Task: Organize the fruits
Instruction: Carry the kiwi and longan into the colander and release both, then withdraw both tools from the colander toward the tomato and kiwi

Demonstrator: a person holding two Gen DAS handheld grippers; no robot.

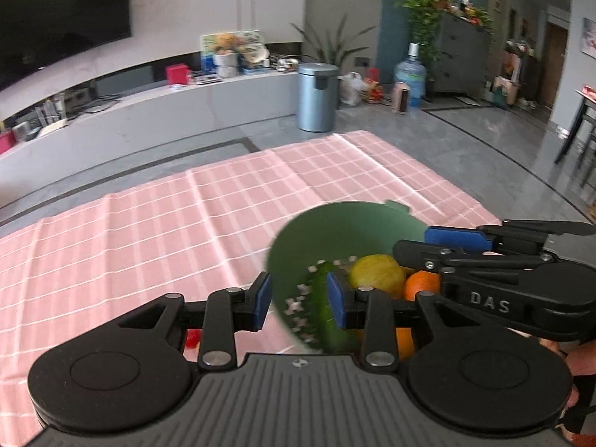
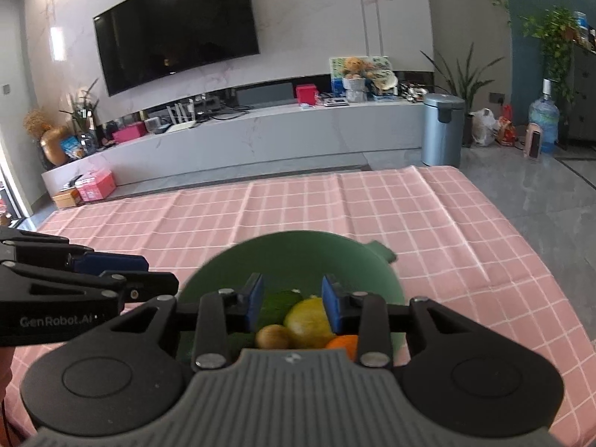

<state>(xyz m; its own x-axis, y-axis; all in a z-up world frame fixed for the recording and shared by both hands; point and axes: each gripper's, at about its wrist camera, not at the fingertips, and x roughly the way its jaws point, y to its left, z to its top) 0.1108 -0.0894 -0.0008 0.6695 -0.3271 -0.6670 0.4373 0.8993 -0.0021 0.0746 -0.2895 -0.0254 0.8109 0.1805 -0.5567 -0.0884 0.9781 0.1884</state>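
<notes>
A green strainer bowl (image 1: 335, 231) (image 2: 298, 257) stands on the pink checked cloth (image 1: 149, 242). In it lie a yellow lemon (image 1: 376, 270) (image 2: 309, 320), an orange (image 1: 421, 285) (image 2: 342, 342), a brown kiwi (image 2: 273, 335) and a dark green fruit (image 1: 322, 298) (image 2: 279, 300). My left gripper (image 1: 300, 300) (image 2: 156, 272) is open astride the bowl's left rim, and its blue pads do not press on the wall. My right gripper (image 2: 292, 300) (image 1: 421, 246) is open at the bowl's near right rim, with the fruit showing through the gap.
A small red thing (image 1: 192, 337) lies on the cloth beside my left gripper. The cloth (image 2: 447, 242) stretches far beyond the bowl to the table's back edge. On the floor behind stand a metal bin (image 1: 316, 97) and a low TV bench (image 2: 260, 130).
</notes>
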